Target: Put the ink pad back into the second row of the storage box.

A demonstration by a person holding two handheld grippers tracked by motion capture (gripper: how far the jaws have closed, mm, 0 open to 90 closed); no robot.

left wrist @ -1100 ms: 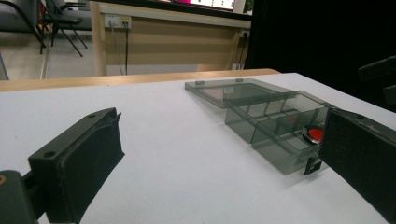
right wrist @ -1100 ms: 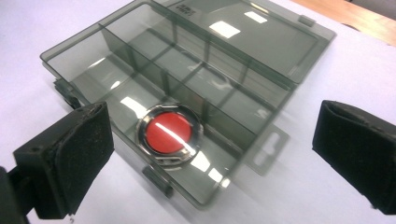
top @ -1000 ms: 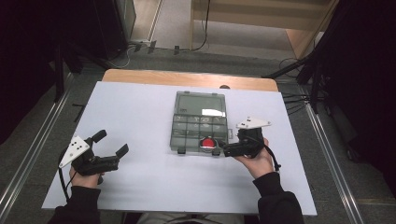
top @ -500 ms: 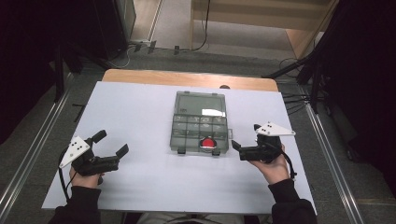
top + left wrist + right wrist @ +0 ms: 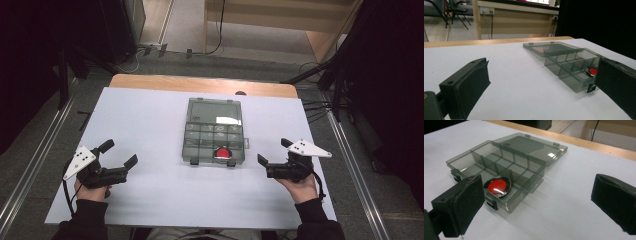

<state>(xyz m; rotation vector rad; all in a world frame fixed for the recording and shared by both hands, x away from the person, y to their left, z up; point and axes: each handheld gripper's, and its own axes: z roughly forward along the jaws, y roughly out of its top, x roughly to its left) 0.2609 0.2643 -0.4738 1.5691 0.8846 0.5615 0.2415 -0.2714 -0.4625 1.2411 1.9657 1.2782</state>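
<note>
— Where is the compartment box point(image 5: 216, 131)?
— Mid-desk, nearer the far edge, lid laid open and flat. A red disc point(image 5: 222, 152) sits in a compartment of the near row.
— Grippers?
— Left gripper point(image 5: 120, 154) near the desk's point(image 5: 150, 200) left edge, jaws spread, holding nothing. Right gripper point(image 5: 272, 151) just right of the box, jaws likewise spread and empty.

Evenly lit from overhead, with the pale worktop point(image 5: 150, 125) bright against near-black surroundings left and right. A white glare patch on the open lid of the clear box point(image 5: 224, 119), repeated in the right gripper view point(image 5: 552, 153). Soft, short shadows under box and hands. Slightly soft high view; blurred, grainy near jaws in both gripper views.
</note>
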